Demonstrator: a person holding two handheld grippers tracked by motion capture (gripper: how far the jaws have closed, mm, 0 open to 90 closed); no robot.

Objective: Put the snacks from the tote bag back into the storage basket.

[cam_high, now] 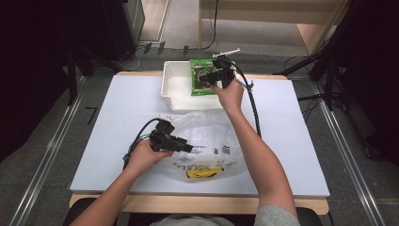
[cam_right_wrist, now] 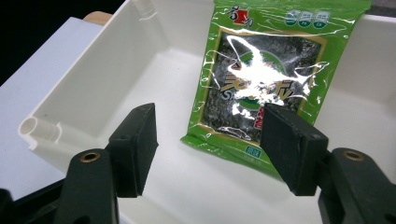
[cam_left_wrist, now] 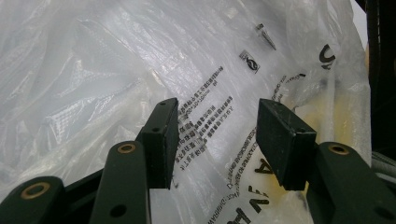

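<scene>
While the green packet lies in the white bin, apparently nothing blocks it.

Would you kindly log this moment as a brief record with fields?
Table: white table top
Bin: white bin, far edge of table
Packet: green snack packet, in bin, leaning on its wall
Bag: clear plastic bag, near side
Left gripper: open, at bag
Right gripper: open, over bin, holding nothing

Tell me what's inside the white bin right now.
The white bin holds one green seaweed packet, leaning against its far wall; the floor around it is bare. The open right gripper hovers before it. Whatever lies behind the packet is covered.
</scene>
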